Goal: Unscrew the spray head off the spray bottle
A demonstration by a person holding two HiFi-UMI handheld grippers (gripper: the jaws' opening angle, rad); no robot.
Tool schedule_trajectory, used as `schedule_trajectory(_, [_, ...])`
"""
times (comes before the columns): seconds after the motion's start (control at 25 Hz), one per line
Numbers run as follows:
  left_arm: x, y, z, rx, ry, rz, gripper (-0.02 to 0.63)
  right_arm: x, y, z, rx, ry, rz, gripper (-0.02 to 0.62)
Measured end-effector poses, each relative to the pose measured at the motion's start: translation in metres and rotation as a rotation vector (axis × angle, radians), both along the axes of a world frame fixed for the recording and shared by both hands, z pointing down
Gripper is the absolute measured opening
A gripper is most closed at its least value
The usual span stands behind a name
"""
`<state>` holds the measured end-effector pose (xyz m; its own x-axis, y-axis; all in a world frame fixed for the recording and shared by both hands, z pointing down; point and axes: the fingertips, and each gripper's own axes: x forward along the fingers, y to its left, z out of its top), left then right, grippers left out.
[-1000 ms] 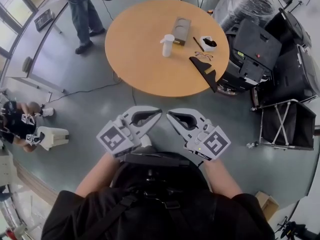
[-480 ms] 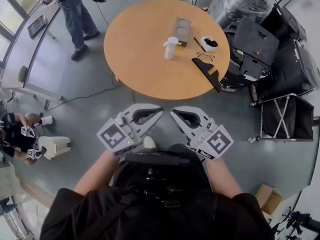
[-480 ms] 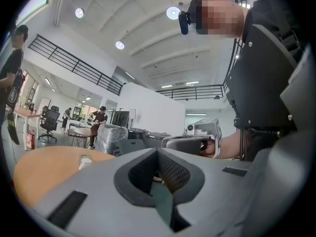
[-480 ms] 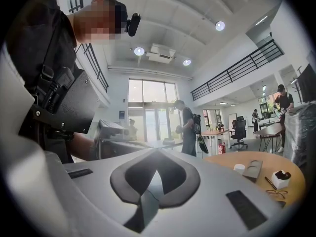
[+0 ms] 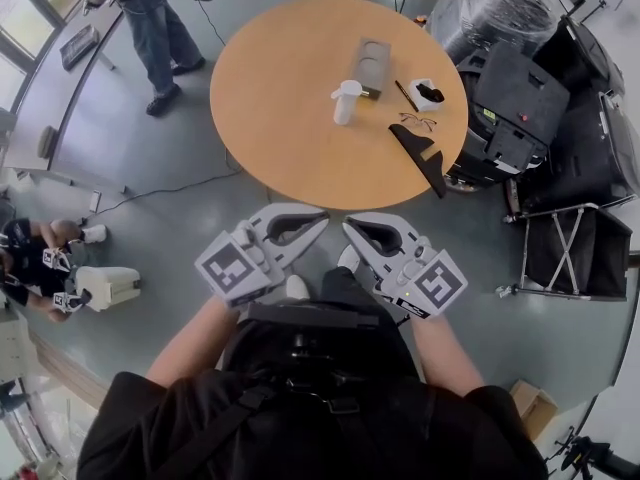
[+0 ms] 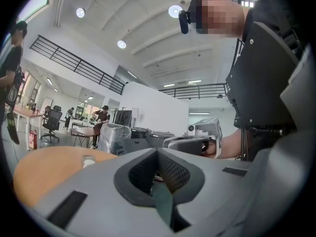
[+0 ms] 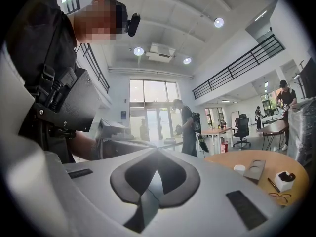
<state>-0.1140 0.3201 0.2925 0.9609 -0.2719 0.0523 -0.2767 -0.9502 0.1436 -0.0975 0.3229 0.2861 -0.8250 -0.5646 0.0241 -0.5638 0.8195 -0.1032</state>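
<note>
No readable text, labels, brands or numbers anywhere. Only signs: a black-and-white square marker (image 5: 232, 266) (pattern, no letters) on the left gripper (image 5: 322, 218), another on the right gripper (image 5: 347, 222).

The round wooden table (image 5: 280, 128) lay at twelve o'clock from the wearer, well apart from both grippers. The white spray bottle (image 5: 345, 103) stood upright near its middle, spray head on, with a grey tray (image 5: 370, 66) just beside it at one o'clock. A small white box (image 5: 428, 94) sat at the bottle's three o'clock, spectacles (image 5: 420, 122) at four, and a black wedge (image 5: 422, 156) by the table's four o'clock rim. The left gripper (image 5: 320, 220) and right gripper (image 5: 348, 222) pointed tableward, jaws together, empty. A person (image 5: 150, 18) stood at the table's ten o'clock.
</note>
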Motion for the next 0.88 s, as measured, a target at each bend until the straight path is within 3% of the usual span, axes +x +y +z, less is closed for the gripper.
schedule_trajectory(0.88, [0.135, -0.15, -0.001, 0.006, -0.027, -0.131, 0.003, 0.128, -0.155, -0.002, 0.004, -0.049, -0.149, 0.011])
